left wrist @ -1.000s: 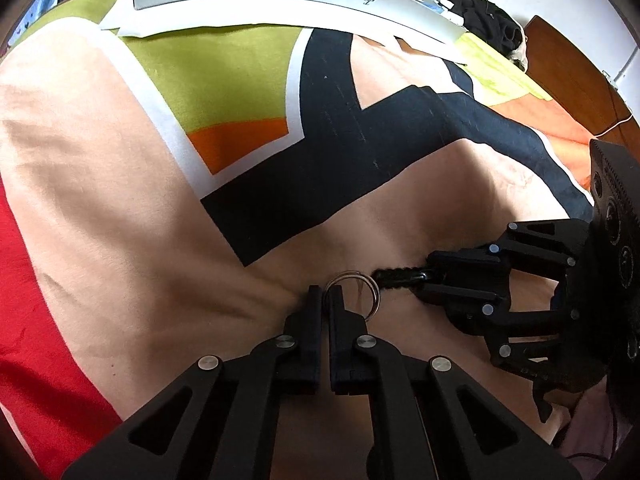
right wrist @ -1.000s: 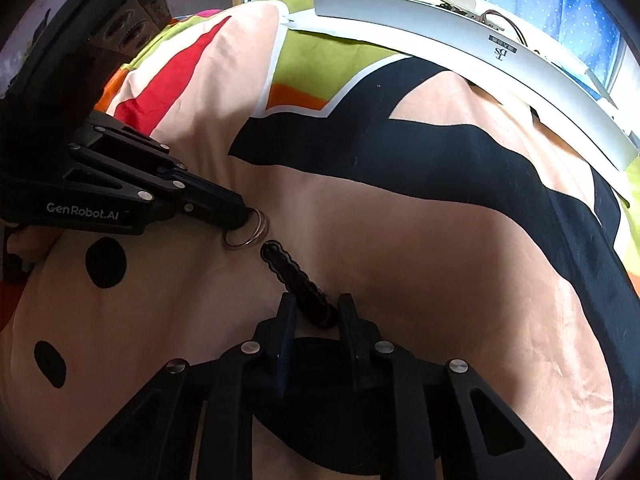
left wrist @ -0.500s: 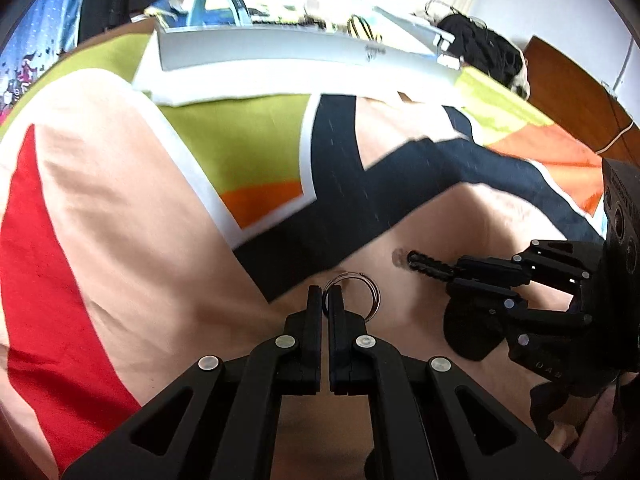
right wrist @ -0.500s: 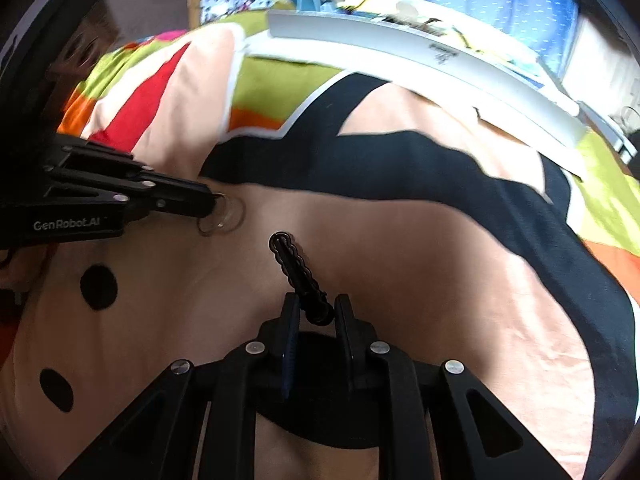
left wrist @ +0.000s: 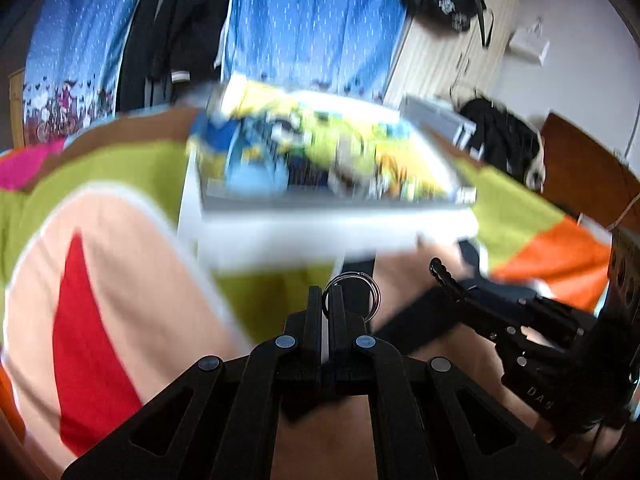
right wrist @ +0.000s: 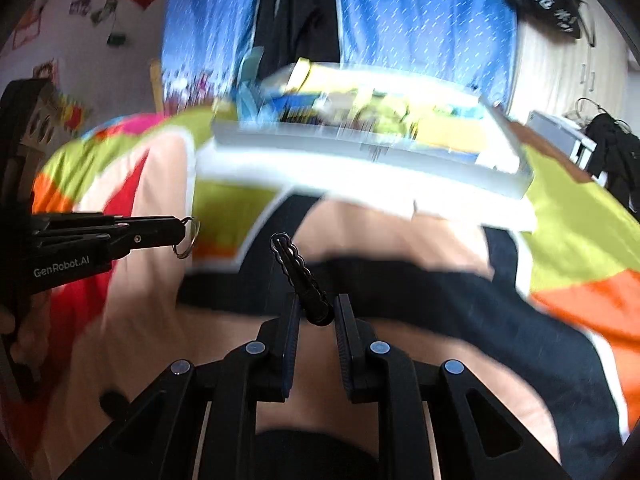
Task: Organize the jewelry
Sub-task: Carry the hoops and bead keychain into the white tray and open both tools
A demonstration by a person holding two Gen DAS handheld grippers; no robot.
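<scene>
My left gripper (left wrist: 329, 294) is shut on a silver metal ring (left wrist: 353, 292), held in the air above the bed; the ring also shows in the right wrist view (right wrist: 187, 237) at the tip of the left gripper (right wrist: 182, 231). My right gripper (right wrist: 316, 314) is shut on a black beaded piece (right wrist: 298, 274) that sticks up and forward from between its fingers; the piece also shows in the left wrist view (left wrist: 444, 274). The ring and the black piece are apart. A grey tray (left wrist: 332, 200) of colourful items lies farther back on the bed, blurred.
The bed has a quilt (left wrist: 112, 248) with peach, red, green, black and orange patches. A blue dotted curtain (right wrist: 420, 20) and hanging dark clothes (left wrist: 176, 20) stand behind. A wooden headboard (left wrist: 584, 168) is at the right.
Both grippers have lifted off the quilt and tilted up, bringing the tray and curtain into view. The ring and black piece, joined a second ago, have moved apart.
</scene>
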